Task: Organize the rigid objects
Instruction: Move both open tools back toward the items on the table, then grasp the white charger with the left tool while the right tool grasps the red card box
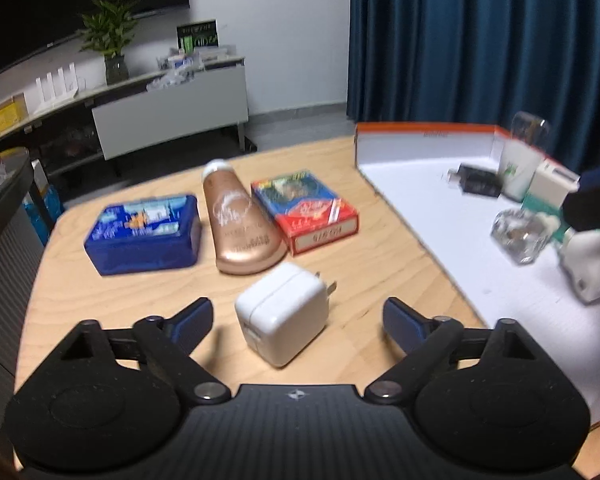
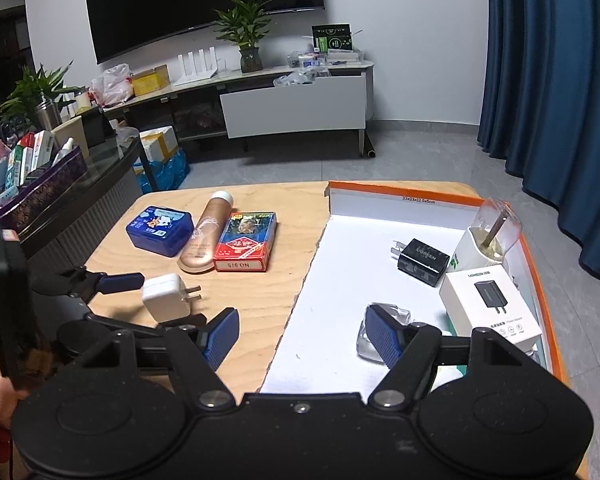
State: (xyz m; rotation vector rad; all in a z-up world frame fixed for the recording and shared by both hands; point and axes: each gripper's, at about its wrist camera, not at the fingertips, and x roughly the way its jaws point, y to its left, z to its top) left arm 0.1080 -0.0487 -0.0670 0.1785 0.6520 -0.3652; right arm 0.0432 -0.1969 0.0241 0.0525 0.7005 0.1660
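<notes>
Two chargers: one white (image 1: 283, 312), one black (image 2: 423, 260). One blue tin (image 1: 144, 232), one tube (image 1: 240, 224), one card pack (image 1: 306, 210). One white carton (image 2: 492, 304), one clear block (image 1: 520, 236).

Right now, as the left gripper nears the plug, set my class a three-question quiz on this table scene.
1. True or false: the white charger already lies in the white tray.
2. Which item lies between the blue tin and the card pack? A) gold tube B) black charger C) clear cube
3. Fill in: the left gripper is ____ around the white charger.

Key: 1 false; 2 A, the gold tube; 3 open, its pads apart from the charger.
</notes>
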